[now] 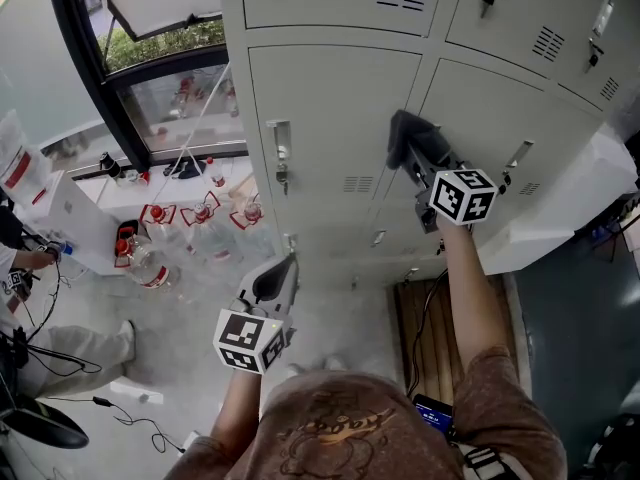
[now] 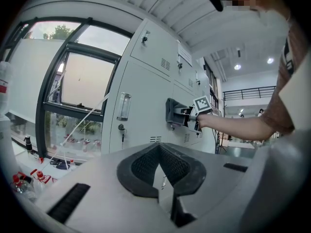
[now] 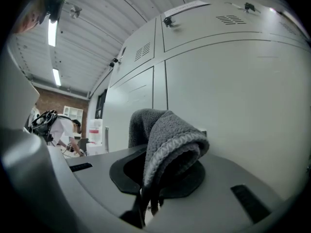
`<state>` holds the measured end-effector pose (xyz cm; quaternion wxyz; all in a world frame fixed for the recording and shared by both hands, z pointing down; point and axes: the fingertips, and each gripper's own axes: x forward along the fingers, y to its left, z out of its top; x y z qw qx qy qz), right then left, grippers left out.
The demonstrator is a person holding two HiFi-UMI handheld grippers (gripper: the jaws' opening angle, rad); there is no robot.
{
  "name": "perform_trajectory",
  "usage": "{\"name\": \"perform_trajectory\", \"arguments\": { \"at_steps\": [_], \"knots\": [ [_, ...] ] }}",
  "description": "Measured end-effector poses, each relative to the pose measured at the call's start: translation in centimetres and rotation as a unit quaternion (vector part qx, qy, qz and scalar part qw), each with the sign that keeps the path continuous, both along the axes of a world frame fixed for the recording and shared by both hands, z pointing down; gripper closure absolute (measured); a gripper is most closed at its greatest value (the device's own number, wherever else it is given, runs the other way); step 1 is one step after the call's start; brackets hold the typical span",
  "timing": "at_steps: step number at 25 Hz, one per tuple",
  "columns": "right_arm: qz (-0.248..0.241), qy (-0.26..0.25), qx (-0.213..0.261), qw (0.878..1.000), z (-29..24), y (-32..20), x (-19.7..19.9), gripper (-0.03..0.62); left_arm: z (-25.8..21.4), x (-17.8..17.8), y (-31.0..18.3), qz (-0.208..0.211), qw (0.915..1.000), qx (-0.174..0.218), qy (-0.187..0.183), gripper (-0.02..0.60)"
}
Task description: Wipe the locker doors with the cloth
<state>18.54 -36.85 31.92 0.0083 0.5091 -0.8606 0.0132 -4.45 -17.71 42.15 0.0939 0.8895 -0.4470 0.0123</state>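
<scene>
A dark grey cloth (image 1: pixel 403 133) is bunched in my right gripper (image 1: pixel 418 156), which is shut on it and holds it against the grey locker doors (image 1: pixel 330 118), close to the seam between two middle-row doors. In the right gripper view the cloth (image 3: pixel 170 135) folds over the jaws of the right gripper (image 3: pixel 148 191), with a pale locker door (image 3: pixel 233 96) just behind it. My left gripper (image 1: pixel 278 280) hangs lower and left, away from the lockers, shut and empty. From the left gripper (image 2: pixel 159 171) I see the cloth (image 2: pixel 172 111) on the door.
A handle with a key (image 1: pixel 281 163) sits on the left door. A window (image 1: pixel 170 68) is at the left, with several red-capped bottles (image 1: pixel 150 258) below it. A person (image 1: pixel 40 348) and cables are at the far left. A wooden board (image 1: pixel 440 328) lies on the floor by the lockers.
</scene>
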Motion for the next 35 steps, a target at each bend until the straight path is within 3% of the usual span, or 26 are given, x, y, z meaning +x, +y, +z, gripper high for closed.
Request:
{"name": "perform_trajectory", "arguments": {
  "at_steps": [9, 20, 35],
  "knots": [
    [-0.013, -0.024, 0.02, 0.999, 0.1, 3.6, -0.5, 0.56, 0.0, 0.6, 0.2, 0.007, 1.0, 0.0, 0.0, 0.581],
    [-0.084, 0.005, 0.009, 0.996, 3.2, 6.3, -6.4, 0.56, 0.1, 0.3, 0.5, 0.003, 1.0, -0.001, -0.001, 0.58],
    [-0.164, 0.011, -0.01, 0.986, 6.9, 5.5, -14.9, 0.56, 0.3, -1.9, 1.0, -0.026, 0.9996, -0.005, -0.005, 0.58]
  ]
}}
